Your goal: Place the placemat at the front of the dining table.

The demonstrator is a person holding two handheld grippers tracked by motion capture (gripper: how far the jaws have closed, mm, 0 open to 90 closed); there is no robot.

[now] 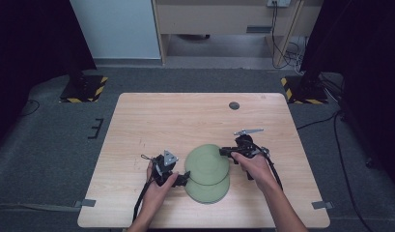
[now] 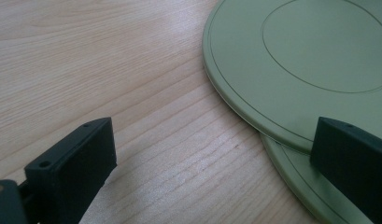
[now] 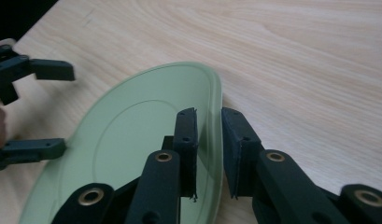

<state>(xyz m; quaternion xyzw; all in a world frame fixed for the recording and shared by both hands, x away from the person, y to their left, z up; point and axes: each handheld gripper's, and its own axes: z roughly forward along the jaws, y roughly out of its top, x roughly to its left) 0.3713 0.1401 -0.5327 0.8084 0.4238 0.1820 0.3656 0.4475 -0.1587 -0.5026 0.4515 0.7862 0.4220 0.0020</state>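
Observation:
Two pale green plates lie overlapped near the front of the wooden table (image 1: 185,116). The upper plate (image 1: 204,163) rests partly on the lower plate (image 1: 209,194). My right gripper (image 1: 223,152) is at the upper plate's right rim. In the right gripper view the right gripper (image 3: 208,133) is shut on the rim of that plate (image 3: 132,140), one jaw inside and one outside. My left gripper (image 1: 183,180) stands open at the plates' left edge. In the left gripper view its jaws are wide apart, one beside and one over the upper plate (image 2: 310,56) and lower plate (image 2: 300,183).
A dark round grommet (image 1: 234,105) sits in the table's far right part. Tape tabs (image 1: 88,203) mark the front corners. Stands with yellow-black striped bases (image 1: 84,89) and cables (image 1: 325,121) are on the floor beyond the table.

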